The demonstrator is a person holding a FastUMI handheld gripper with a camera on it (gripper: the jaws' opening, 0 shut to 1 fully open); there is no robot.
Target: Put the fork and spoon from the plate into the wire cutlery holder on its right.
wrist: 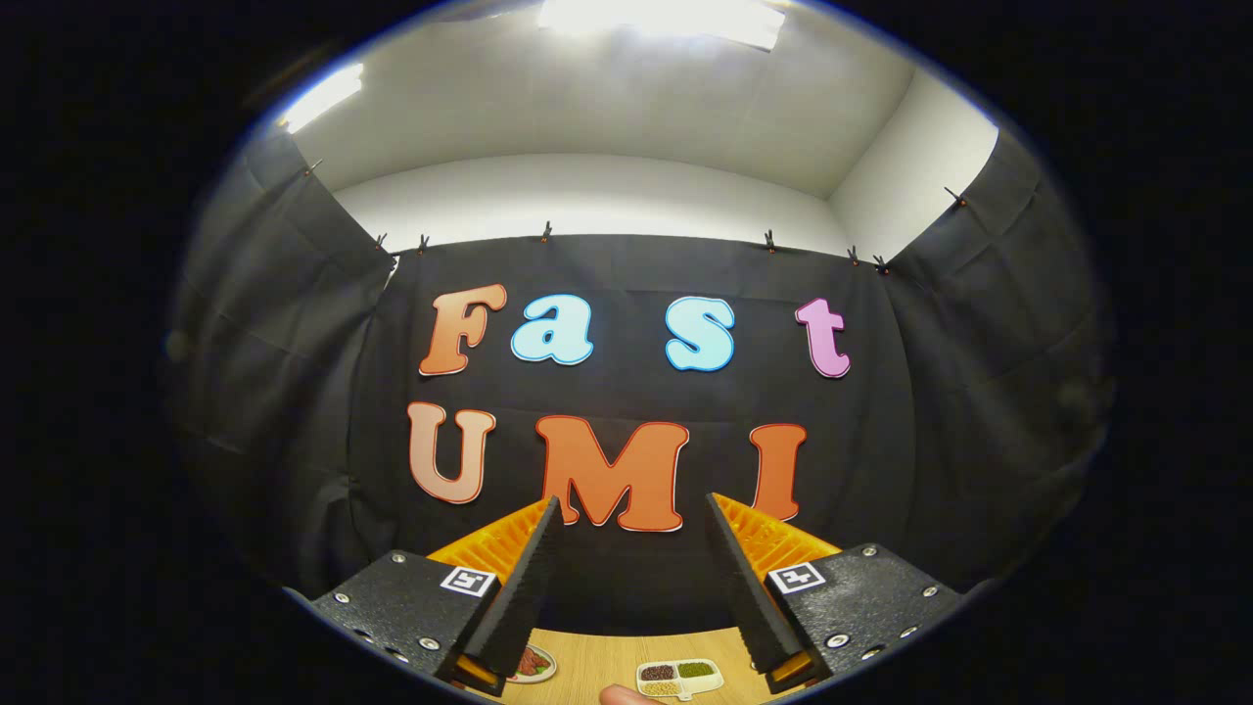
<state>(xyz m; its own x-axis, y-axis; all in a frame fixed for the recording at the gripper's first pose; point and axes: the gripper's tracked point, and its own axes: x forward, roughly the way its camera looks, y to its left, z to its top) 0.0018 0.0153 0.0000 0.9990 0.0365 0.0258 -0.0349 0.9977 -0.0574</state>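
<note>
1. Pointing up toward the black cloth wall (626,274) of the booth, the gripper (634,514) holds its two fingers spread wide, with nothing between them.
2. Each finger (529,578) carries a small square marker (468,581) on its base block, and the fingertips stand well apart against the cloth.
3. Low down, between the finger bases, a strip of wooden table (607,661) shows.
4. On that table, just inside the base of the right-hand finger, lies a small white tray (679,678) with compartments holding dark, green and pale contents.
5. Beside the base of the left-hand finger, the rim of a small plate (533,664) peeks out with something red on it; whether this is the task's plate cannot be told.
6. A fingertip of the person (619,695) shows at the near edge of the table, just beside the tray.
7. Where the fork, spoon and wire cutlery holder are cannot be told.
8. Above the cloth, a pale wall (587,196) and a bright ceiling light (656,20) show.
</note>
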